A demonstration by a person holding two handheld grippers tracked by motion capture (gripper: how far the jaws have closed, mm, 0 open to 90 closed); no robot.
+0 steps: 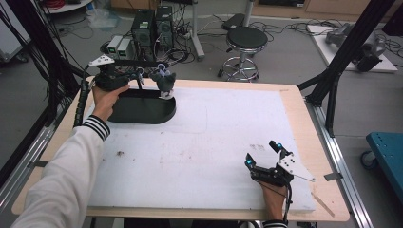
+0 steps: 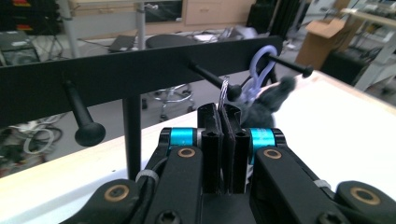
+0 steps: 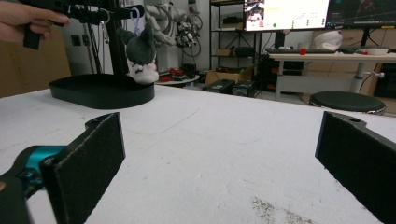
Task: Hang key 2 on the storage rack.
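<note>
A black rack with an oval base (image 1: 142,110) and a peg bar (image 2: 140,70) stands at the far left of the white board. A grey plush toy (image 1: 165,81) (image 3: 140,53) hangs from an end peg by a purple clip (image 2: 258,65). My left gripper (image 1: 135,76) (image 2: 223,109) is at the middle peg, shut on a thin metal ring (image 2: 224,91). Near the front right of the board, my right gripper (image 1: 261,153) (image 3: 219,140) rests low and open, with nothing between its pads.
The white foam board (image 1: 204,142) covers most of the wooden table. Behind the table stand a round stool (image 1: 244,40) and computer towers (image 1: 152,26). A blue cart (image 1: 387,152) is off the right edge.
</note>
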